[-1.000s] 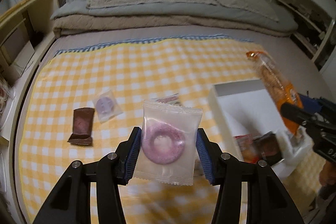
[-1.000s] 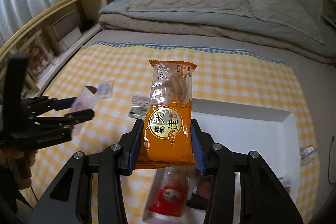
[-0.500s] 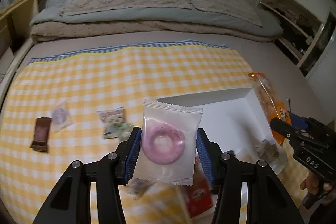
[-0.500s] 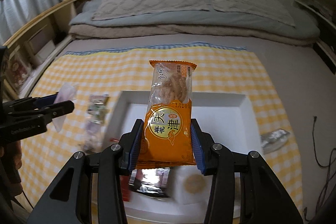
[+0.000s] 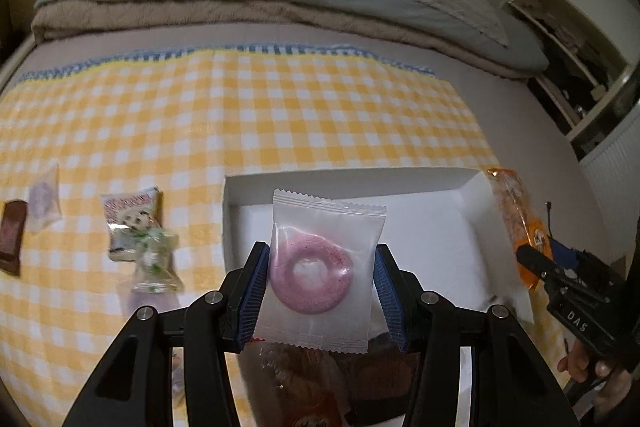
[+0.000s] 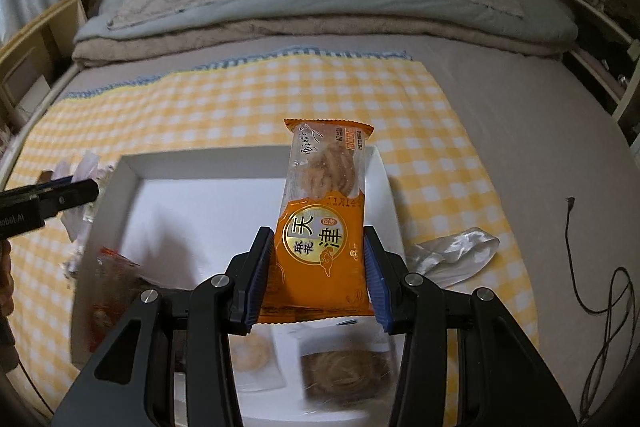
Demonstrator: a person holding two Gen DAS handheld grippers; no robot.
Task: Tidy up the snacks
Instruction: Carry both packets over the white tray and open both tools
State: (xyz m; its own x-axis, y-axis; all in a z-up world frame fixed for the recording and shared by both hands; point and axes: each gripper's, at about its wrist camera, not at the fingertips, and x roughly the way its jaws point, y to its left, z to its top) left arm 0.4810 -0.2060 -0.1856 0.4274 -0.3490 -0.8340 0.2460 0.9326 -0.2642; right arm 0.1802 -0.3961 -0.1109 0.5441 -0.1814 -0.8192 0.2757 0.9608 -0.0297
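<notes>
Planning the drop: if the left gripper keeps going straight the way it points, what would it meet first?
Probably the white box: the left gripper, shut on the pink ring candy packet, points over its open interior, toward the bare floor or far wall. Depth is unclear.

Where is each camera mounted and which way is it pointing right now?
Left wrist: on the left gripper, facing the headboard, over the white box; its fingers pinch the pink ring candy packet; right gripper at right.
Right wrist: on the right gripper, same direction, clamping the orange snack pack; left gripper at left.
Shared: box, checkered cloth.
</notes>
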